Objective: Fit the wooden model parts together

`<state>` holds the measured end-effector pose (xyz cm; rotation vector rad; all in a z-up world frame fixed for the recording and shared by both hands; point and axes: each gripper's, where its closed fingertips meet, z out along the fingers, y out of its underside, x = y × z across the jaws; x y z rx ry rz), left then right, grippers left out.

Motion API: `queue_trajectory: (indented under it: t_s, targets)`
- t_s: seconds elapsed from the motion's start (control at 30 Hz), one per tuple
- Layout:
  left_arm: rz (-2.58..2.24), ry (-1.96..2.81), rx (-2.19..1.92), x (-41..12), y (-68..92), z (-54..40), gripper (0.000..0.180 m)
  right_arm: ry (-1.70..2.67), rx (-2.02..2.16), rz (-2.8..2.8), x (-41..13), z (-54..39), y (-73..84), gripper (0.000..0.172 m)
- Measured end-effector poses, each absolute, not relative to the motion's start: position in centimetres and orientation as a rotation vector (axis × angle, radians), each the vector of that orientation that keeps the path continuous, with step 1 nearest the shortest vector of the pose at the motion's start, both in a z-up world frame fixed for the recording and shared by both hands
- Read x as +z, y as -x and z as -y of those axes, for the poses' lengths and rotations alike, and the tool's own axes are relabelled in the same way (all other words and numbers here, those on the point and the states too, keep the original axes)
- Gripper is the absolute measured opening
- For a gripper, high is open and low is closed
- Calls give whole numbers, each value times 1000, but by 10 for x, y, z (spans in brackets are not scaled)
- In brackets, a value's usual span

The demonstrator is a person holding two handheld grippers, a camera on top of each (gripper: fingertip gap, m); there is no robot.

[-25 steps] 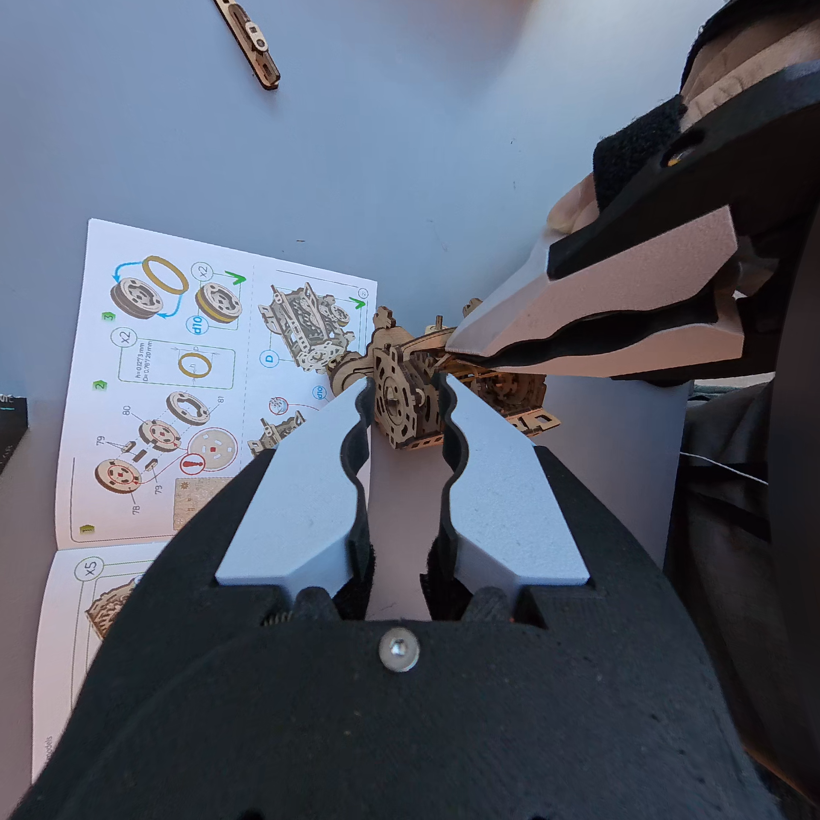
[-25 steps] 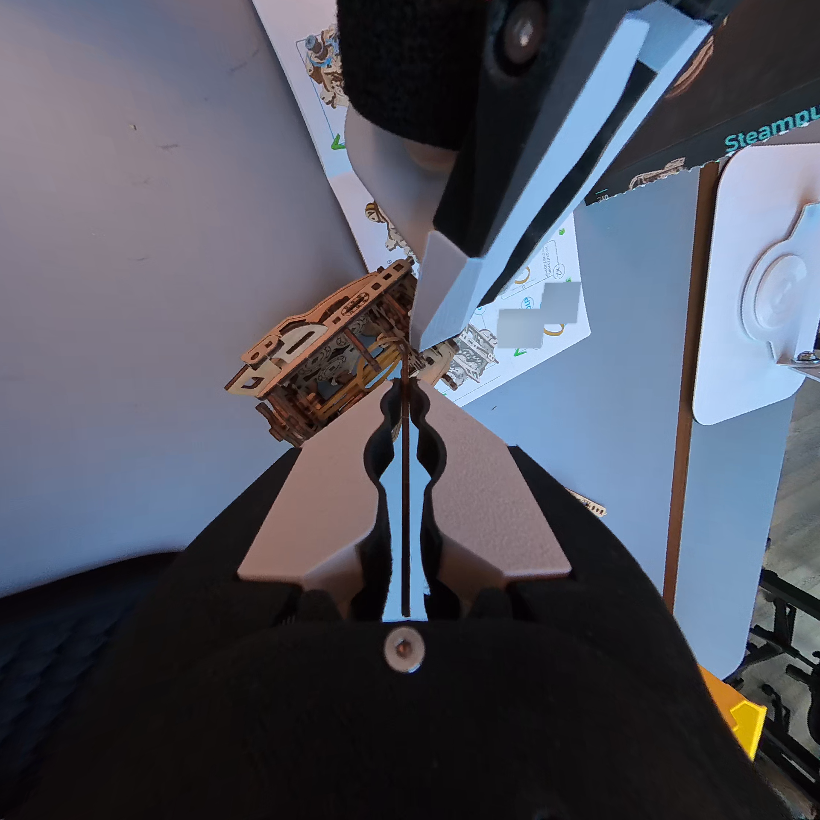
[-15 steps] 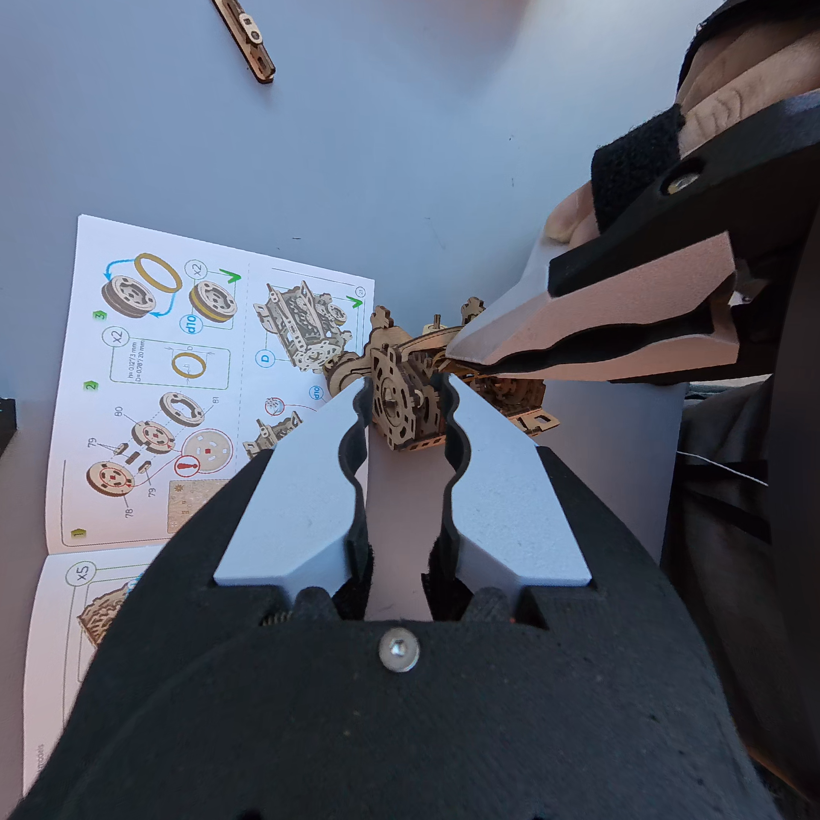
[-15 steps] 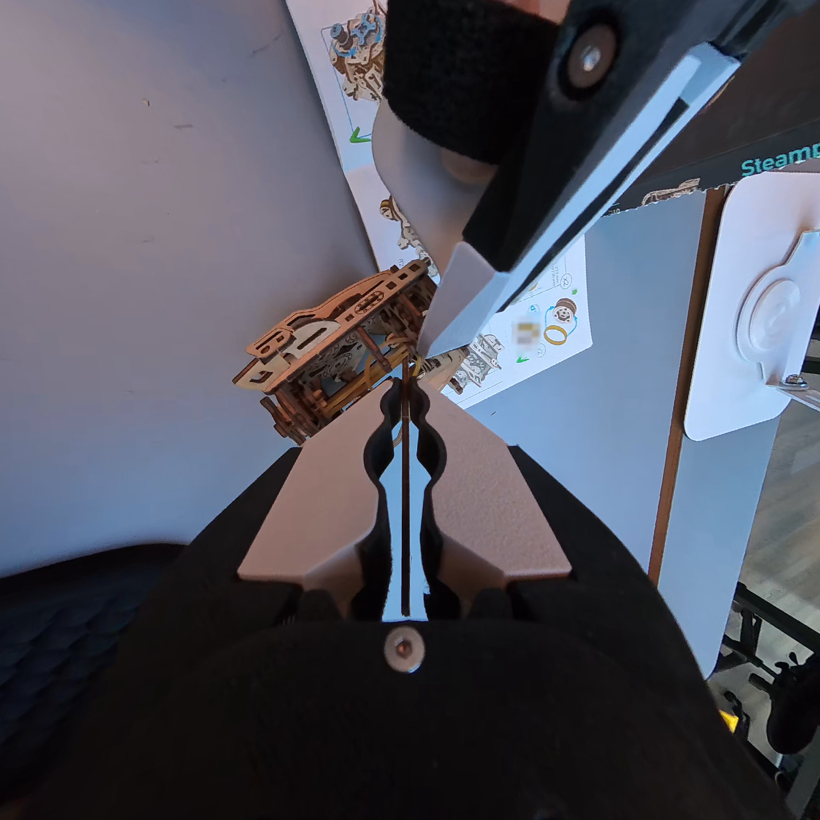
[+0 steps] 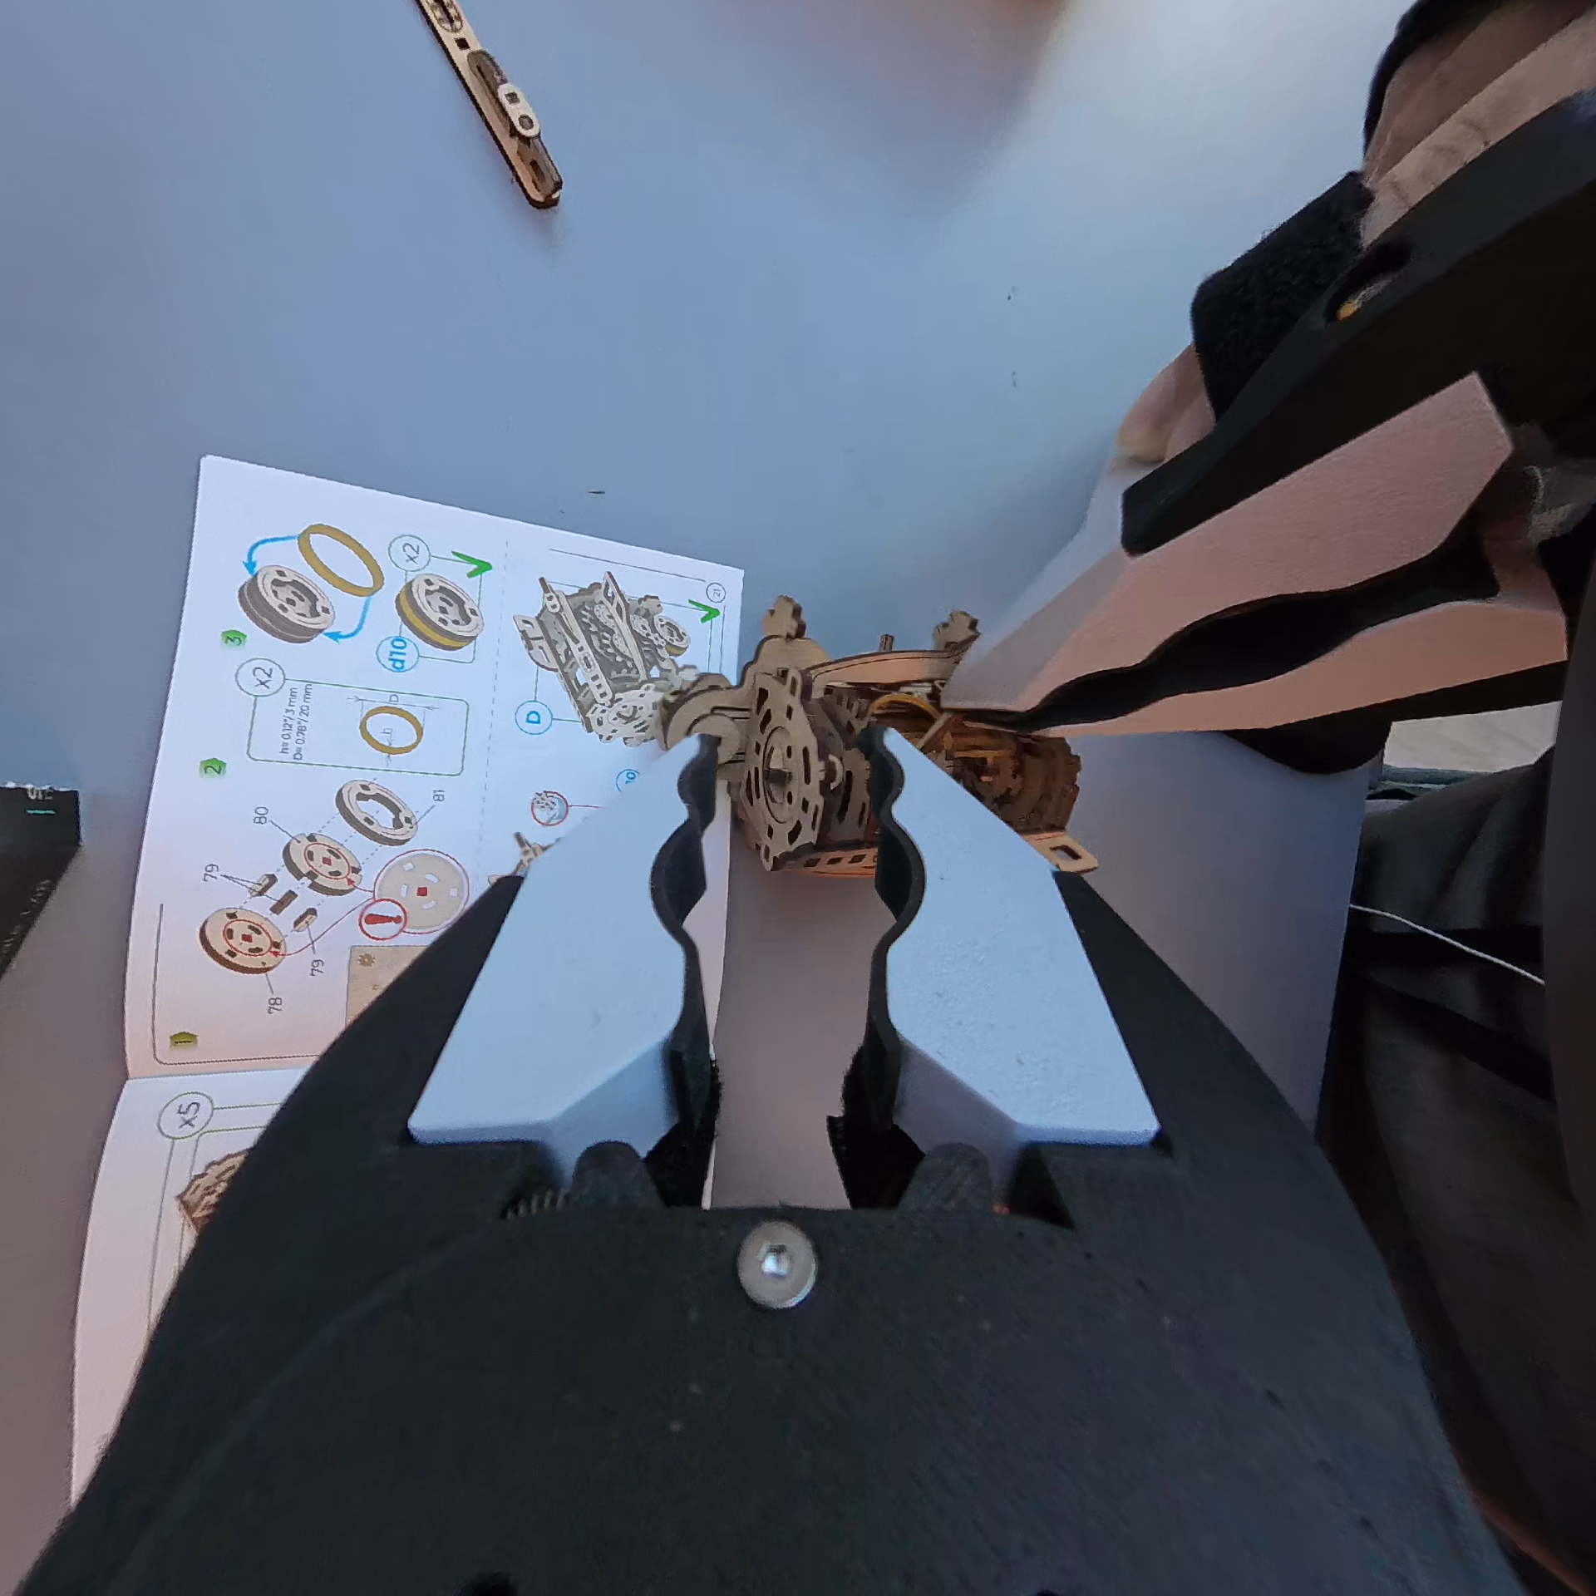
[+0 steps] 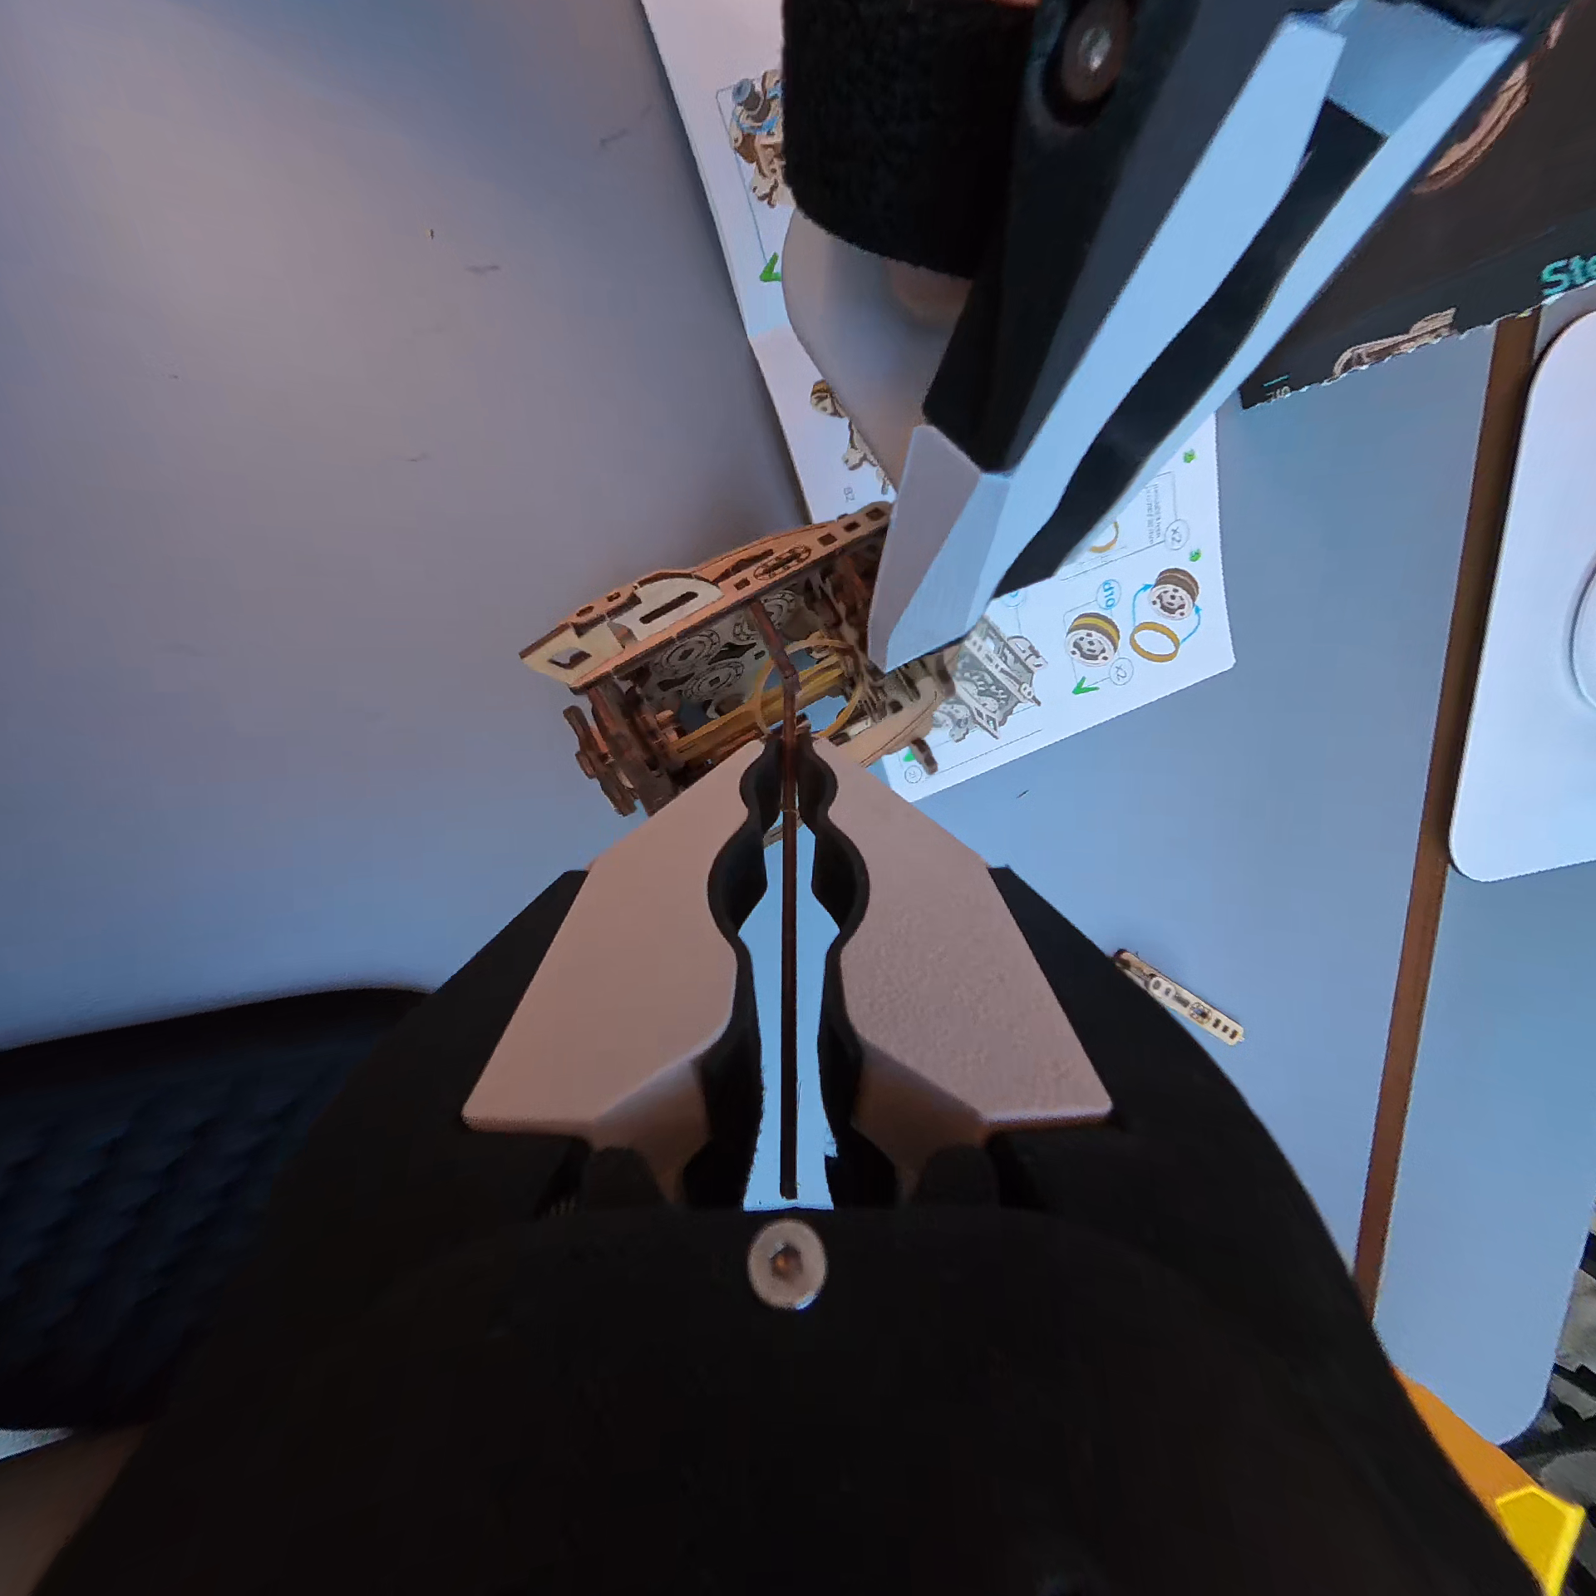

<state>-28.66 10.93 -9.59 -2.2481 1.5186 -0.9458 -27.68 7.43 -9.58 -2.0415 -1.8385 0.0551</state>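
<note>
The wooden model is a small open frame of gears. My left gripper is shut on its near end and holds it above the table. It also shows in the right wrist view, with the left gripper on its right end. My right gripper is shut on a thin dark wooden strip, seen edge-on. The strip's tip reaches into the model's open side next to a yellow rubber band. In the left wrist view the right gripper comes in from the right and touches the model's top.
An open instruction booklet lies under and left of the model. A loose wooden strip lies farther off on the grey table. A dark box and a white plate are at the right, by the table's edge.
Both grasps have held. The model and left gripper have shifted a little to the right in the right wrist view, and the strip's tip sits slightly deeper in the model.
</note>
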Motion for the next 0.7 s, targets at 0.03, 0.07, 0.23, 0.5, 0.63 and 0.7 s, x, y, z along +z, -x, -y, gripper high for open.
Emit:
queue_trajectory:
  t_s: [0.03,0.07,0.23,0.5,0.63,0.7]
  targets:
    - [-1526,2246,-931,-96,286,-109,36,2049,54,1843,-97,-74,276,1]
    - [-1533,2241,-922,-96,285,-107,37,2055,46,1844,-99,-75,275,1]
    - [-1551,2225,-871,-95,283,-105,40,2078,103,1853,-99,-69,274,1]
    - [-1527,2136,-911,-76,281,-108,44,2045,102,1813,-89,-76,271,1]
    - [-1666,1862,-962,-54,276,-95,38,2027,206,1763,-77,-78,269,1]
    - [-1739,1743,-928,-51,276,-88,34,2015,256,1737,-69,-79,267,1]
